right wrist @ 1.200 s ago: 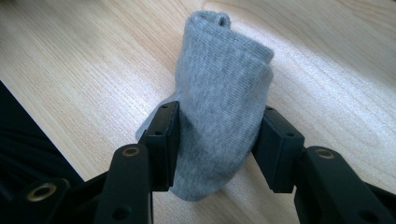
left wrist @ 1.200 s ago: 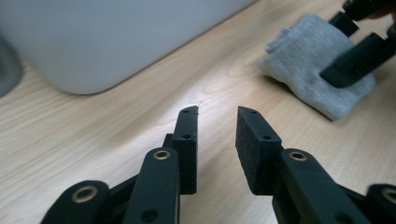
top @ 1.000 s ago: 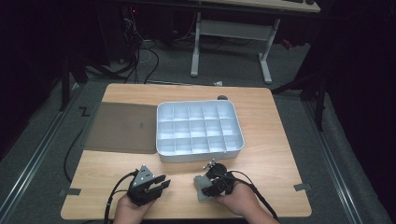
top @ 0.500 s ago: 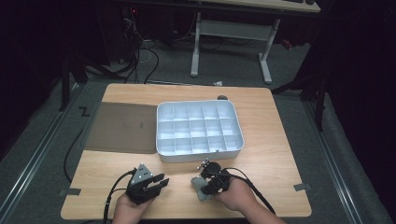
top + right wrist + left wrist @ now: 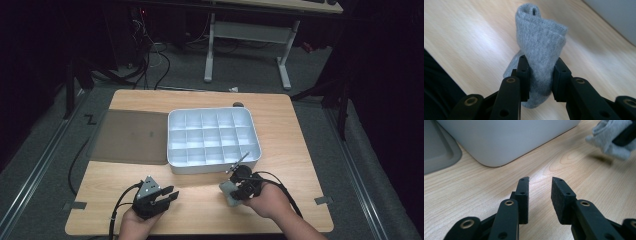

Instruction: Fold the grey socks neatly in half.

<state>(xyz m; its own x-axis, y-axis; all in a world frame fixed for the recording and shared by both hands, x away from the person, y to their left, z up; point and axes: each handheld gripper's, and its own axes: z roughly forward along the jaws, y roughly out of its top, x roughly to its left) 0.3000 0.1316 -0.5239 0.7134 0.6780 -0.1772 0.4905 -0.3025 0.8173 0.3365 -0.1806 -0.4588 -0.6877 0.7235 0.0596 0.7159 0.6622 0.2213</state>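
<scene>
A rolled grey knitted sock (image 5: 539, 47) was pinched between the jaws of the right gripper (image 5: 540, 67), its rolled end standing up beyond the jaw tips and its lower part bulging out beneath them. In the high view the right gripper (image 5: 236, 189) was held above the near part of the light wooden bench (image 5: 295, 150), with the sock (image 5: 227, 191) at its tip. No brand, label or writing could be read on the sock, on either gripper or on the box.

The left gripper (image 5: 540, 185) was spread, with nothing between its jaws and bare bench wood under them. Ahead of it and to its left lay the rounded corner of a white plastic compartment box (image 5: 506, 140); the sock (image 5: 610, 138) was seen far off to its upper right. In the high view the left gripper (image 5: 169, 196) was well apart from the right one, with open bench between them.

The compartment box (image 5: 214, 165) lay just beyond the right gripper, its near wall close to that gripper's top. A flat grey-brown lid (image 5: 130, 136) lay beyond the left gripper, touching the box's side. The bench's near edge lay just behind both hands, and bare wood was seen to the right of the right gripper.
</scene>
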